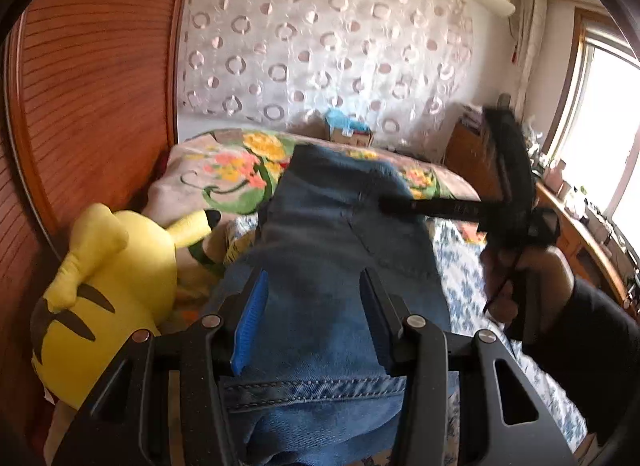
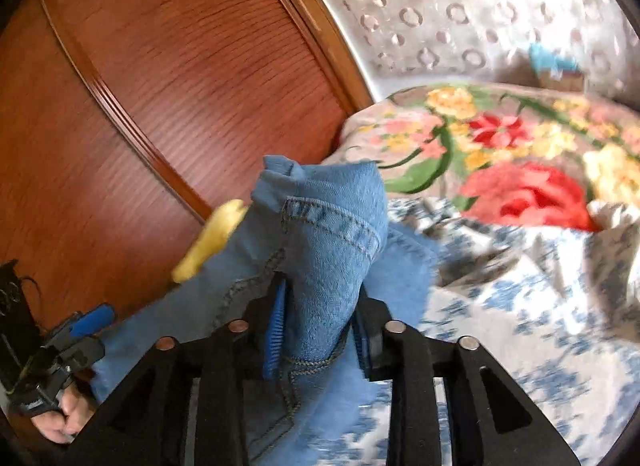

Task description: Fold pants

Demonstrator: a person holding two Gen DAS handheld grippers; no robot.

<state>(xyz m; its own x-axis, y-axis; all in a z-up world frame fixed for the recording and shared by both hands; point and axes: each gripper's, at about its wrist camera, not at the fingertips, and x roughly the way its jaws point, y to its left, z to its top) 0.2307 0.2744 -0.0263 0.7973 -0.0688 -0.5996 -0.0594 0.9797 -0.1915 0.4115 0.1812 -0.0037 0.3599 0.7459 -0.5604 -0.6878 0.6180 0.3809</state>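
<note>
Pants (image 1: 332,266), blue denim, are held bunched in both the left gripper (image 1: 316,314) and right gripper (image 2: 320,314), so a fold can be laid onto the bed (image 2: 520,326).

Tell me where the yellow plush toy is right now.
In the left wrist view the yellow plush toy lies at the left, against the wooden headboard and beside the blue jeans on the bed.

left wrist: close, facing headboard (image 1: 92,77) | right wrist: close, tilted | shared: floral blanket (image 2: 520,137)
</note>
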